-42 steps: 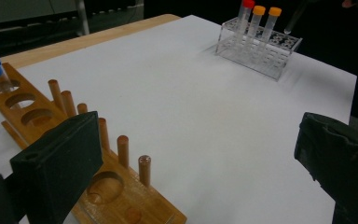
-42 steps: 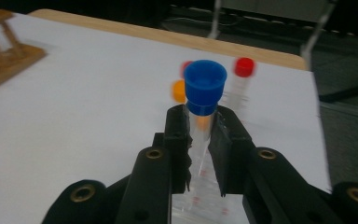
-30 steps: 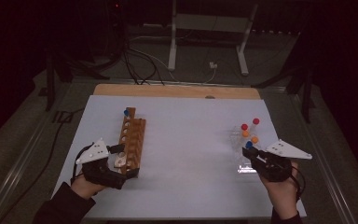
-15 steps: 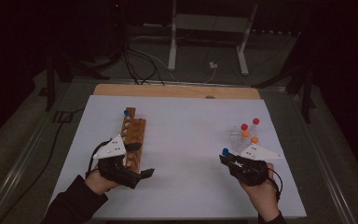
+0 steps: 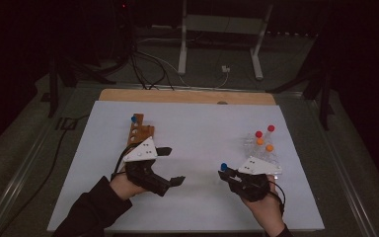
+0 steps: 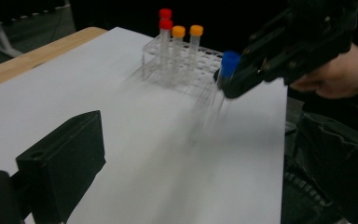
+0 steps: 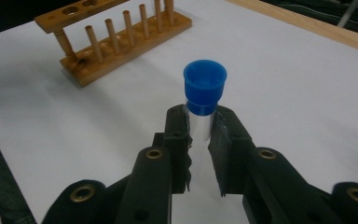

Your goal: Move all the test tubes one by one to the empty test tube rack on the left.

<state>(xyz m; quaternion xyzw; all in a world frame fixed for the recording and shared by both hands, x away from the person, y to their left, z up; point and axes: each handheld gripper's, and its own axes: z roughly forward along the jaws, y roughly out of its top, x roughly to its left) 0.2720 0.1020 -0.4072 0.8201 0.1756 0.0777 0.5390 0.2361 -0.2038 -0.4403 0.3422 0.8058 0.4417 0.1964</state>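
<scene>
My right gripper (image 5: 225,174) is shut on a clear tube with a blue cap (image 5: 223,167), held upright over the white sheet left of the clear rack (image 5: 262,148). In the right gripper view the pads (image 7: 177,135) press the blue-capped tube (image 7: 205,86) just under its cap. My left gripper (image 5: 173,165) stands open near the middle of the table with nothing between its fingers. Behind it is the wooden rack (image 5: 139,132), with one blue-capped tube (image 5: 132,119) at its far end. The left gripper view looks across at the right gripper (image 6: 233,86) and the tube's blue cap (image 6: 229,63).
The clear rack (image 6: 177,70) holds two red-capped and two orange-capped tubes (image 5: 264,140). The wooden rack (image 7: 121,37) has a row of pegs and empty holes. A white sheet (image 5: 202,128) covers the table, with a wooden strip (image 5: 187,96) along its far edge. Cables lie on the floor beyond.
My left gripper has moved right, away from the wooden rack toward the middle. My right gripper has moved left from the clear rack with the blue-capped tube in it.
</scene>
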